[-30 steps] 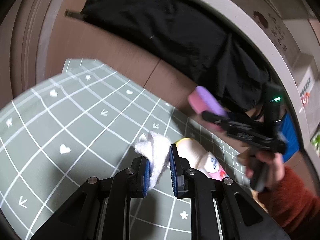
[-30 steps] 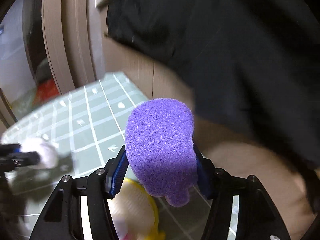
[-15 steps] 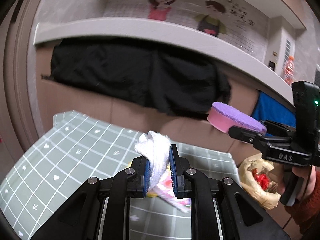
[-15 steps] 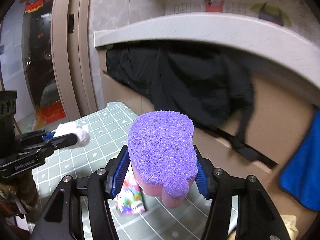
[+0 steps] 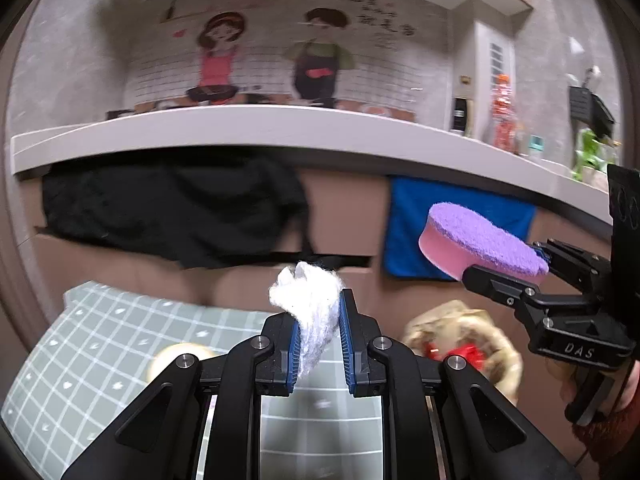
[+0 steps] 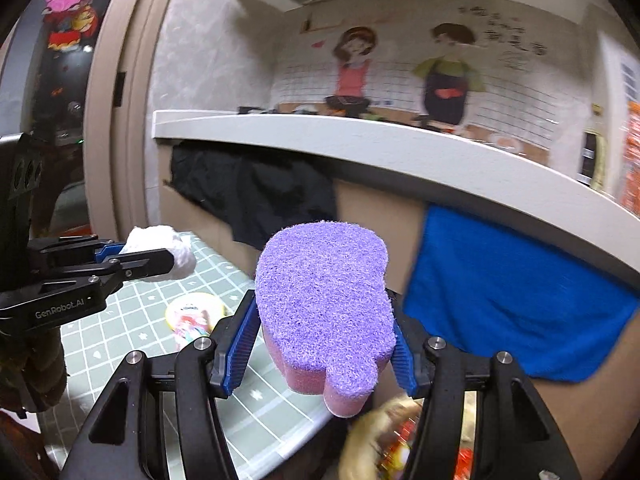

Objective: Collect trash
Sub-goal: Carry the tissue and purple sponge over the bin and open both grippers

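My left gripper [image 5: 318, 344] is shut on a crumpled white tissue [image 5: 310, 308], held above the green grid mat [image 5: 100, 344]. It also shows at the left of the right wrist view [image 6: 158, 258] with the tissue [image 6: 160, 240]. My right gripper [image 6: 322, 344] is shut on a purple-and-pink sponge [image 6: 324, 300]; it shows at the right of the left wrist view [image 5: 520, 268], sponge [image 5: 480, 240] raised. A brown paper bag [image 5: 464, 340] with red trash inside stands off the mat's right edge, below both grippers; it also shows low in the right wrist view [image 6: 384, 440].
A round yellow snack packet [image 6: 194, 316] lies on the mat. Behind are a cardboard wall [image 5: 344, 216] draped with a black cloth [image 5: 172, 208] and a blue towel [image 5: 440, 216], under a white shelf [image 5: 280, 128]. A door frame [image 6: 116, 120] stands at the left.
Both grippers have risen and tilted up from the mat, swinging right toward the paper bag, which has come into view. Tissue and sponge stay gripped.
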Tool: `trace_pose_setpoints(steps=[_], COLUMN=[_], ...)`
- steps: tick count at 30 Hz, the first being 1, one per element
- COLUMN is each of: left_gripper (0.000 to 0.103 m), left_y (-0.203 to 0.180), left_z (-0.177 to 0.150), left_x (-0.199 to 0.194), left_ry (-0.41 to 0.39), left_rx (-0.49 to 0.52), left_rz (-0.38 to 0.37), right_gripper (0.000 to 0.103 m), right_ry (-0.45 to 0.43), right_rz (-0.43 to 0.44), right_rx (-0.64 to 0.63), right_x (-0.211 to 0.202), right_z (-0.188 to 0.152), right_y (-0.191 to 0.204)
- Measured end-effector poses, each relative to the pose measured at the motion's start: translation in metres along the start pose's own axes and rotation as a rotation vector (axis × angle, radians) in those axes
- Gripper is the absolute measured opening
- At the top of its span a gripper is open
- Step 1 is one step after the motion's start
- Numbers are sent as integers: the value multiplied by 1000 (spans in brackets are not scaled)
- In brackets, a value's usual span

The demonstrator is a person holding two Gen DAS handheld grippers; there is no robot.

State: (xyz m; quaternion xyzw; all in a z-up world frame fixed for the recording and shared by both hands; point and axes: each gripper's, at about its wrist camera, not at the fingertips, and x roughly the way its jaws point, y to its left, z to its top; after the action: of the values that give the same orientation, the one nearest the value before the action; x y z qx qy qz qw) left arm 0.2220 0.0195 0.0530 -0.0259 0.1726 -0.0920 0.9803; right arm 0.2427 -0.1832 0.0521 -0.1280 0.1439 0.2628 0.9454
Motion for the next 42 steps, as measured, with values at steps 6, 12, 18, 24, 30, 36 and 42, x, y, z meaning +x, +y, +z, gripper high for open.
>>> trace_pose_setpoints(steps=[6,12,18,24,30,36,42], left_gripper=[17,17,17,17,17,17,17], left_y=[-55,-94,-122,-137,-143,-148,-151], left_z=[-1,-9,-19,-32,-48,-60,-74], left_x=[13,38,73,113,143,169,195], left_ry=[-5,24,67,135,186,231,304], left_rx=[19,18,23,35,47,56,52], left_rz=[-86,-166,-215,-239,-253,-270,-283], right_gripper=[55,55,55,55,55,55,55], right_ry=[-24,-22,7,50,89,145,206], right_rz=[-88,-162,-235,-255,-249,-237,-208], right_rx=[49,133,199,298,395,443,523], right_x=[-46,-67,-64,-47,-28,-2,19], right_z=[-20,-37,-65,-91,-117,-141,-166], right_y=[-38,-75,-104,-135,-159,-170,-183])
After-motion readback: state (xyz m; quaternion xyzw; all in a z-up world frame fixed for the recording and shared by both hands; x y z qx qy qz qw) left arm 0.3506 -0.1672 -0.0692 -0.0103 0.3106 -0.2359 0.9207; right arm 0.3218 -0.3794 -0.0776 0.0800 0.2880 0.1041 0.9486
